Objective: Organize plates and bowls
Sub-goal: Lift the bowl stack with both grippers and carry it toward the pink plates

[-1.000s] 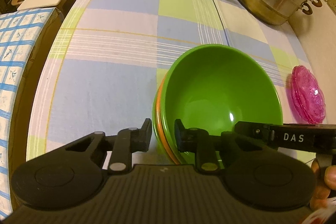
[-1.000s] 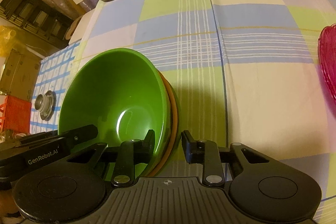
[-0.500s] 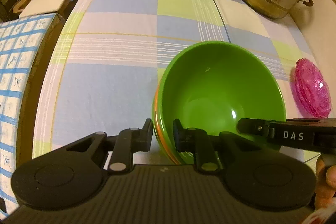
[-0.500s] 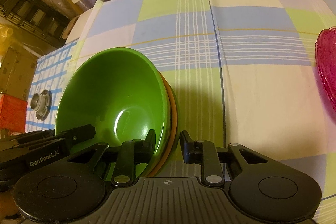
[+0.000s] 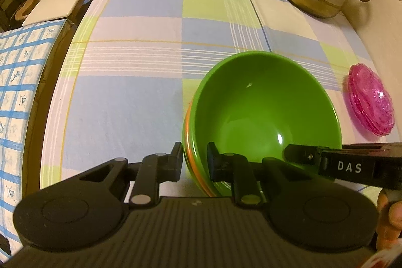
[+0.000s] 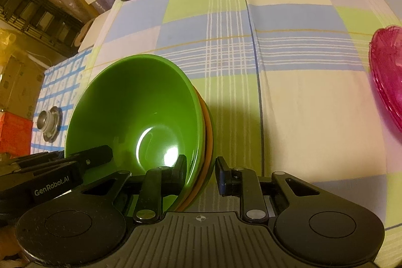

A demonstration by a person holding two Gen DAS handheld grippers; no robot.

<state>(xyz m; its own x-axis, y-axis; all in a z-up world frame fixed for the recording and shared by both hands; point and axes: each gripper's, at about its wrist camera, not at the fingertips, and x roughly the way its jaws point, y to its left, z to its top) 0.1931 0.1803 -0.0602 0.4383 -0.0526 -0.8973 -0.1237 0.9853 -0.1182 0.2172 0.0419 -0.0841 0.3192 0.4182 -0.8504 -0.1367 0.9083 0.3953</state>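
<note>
A glossy green bowl (image 5: 266, 112) sits nested on top of a stack, with the thin rims of an orange bowl (image 5: 186, 127) and another green one showing beneath it at its left edge. The stack is upright, mouth up and empty, in the lower middle of the left wrist view. Pink translucent plates (image 5: 371, 99), patterned and stacked flat, lie at the right edge, well apart from the bowls.

my right gripper (image 6: 201, 173) straddles the near rim of the stacked bowls: a green bowl (image 6: 135, 112) nested in an orange bowl (image 6: 208, 137). my left gripper (image 6: 85, 162) reaches in at the left rim. a pink glass plate (image 6: 388, 72) lies well apart on the checked tablecloth (image 6: 289, 92).
</note>
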